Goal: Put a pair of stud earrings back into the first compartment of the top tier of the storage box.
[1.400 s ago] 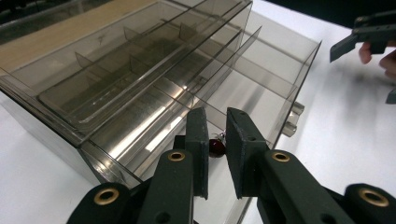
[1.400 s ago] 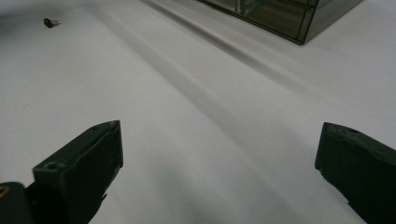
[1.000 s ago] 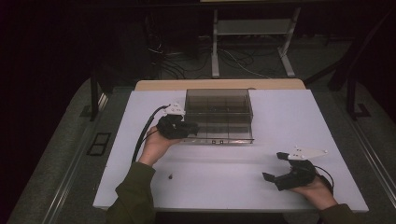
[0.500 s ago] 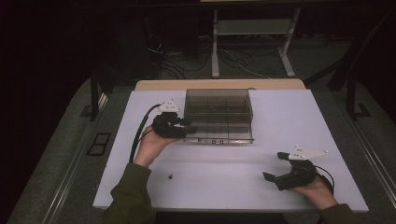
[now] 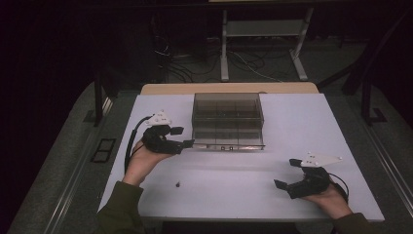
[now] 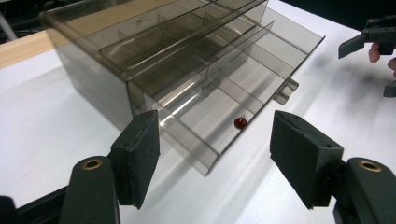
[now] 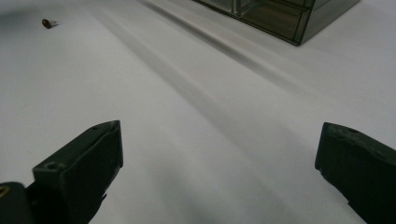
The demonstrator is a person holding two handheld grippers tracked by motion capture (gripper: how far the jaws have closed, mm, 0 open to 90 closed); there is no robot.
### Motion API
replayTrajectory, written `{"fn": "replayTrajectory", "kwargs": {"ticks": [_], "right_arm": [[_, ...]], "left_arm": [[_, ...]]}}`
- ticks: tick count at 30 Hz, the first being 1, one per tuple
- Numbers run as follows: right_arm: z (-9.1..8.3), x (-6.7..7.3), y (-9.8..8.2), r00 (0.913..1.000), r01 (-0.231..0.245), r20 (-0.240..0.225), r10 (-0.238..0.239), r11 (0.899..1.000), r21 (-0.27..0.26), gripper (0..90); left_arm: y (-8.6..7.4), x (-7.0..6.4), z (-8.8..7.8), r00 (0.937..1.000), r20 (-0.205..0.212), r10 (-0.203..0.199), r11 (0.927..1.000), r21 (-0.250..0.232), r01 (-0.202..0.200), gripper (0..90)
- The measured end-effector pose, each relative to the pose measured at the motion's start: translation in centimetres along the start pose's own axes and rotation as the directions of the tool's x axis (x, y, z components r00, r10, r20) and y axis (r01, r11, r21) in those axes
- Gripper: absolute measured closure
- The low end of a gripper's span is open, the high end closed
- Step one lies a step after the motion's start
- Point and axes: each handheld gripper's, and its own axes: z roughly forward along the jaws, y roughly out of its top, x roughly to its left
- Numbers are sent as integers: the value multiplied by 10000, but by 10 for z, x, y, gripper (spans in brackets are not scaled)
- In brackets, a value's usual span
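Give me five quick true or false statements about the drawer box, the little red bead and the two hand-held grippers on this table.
1. The bottom drawer of the smoky clear drawer box is pulled out. True.
2. A small red bead lies in the open drawer. True.
3. The left hand-held gripper is clamped on the bead. False: its jaws have just been opening, with nothing pressed between them.
4. The right hand-held gripper rests inside the drawer. False: it sits open near the table's front right, apart from the box.
5. A second small piece lies loose on the white table. True.
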Motion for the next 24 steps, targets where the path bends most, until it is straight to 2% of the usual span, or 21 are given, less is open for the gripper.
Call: {"fn": "replayTrajectory", "kwargs": {"ticks": [10,12,16,24], "right_arm": [[0,0,0,10000,37,18,-37,10000,-10,5],[0,0,0,10000,47,30,-47,10000,-8,5],[0,0,0,10000,38,39,-38,10000,0,5],[0,0,0,10000,29,51,-29,10000,7,5]], "left_arm": [[-33,-10,-5,9994,-341,-94,9996,278,104,304],[-42,-12,-5,9991,-360,-218,9992,341,230,306],[-57,-18,-4,9993,-329,-177,9981,590,196,311],[-75,-28,-4,9993,-345,-149,9966,801,177,370]]}}
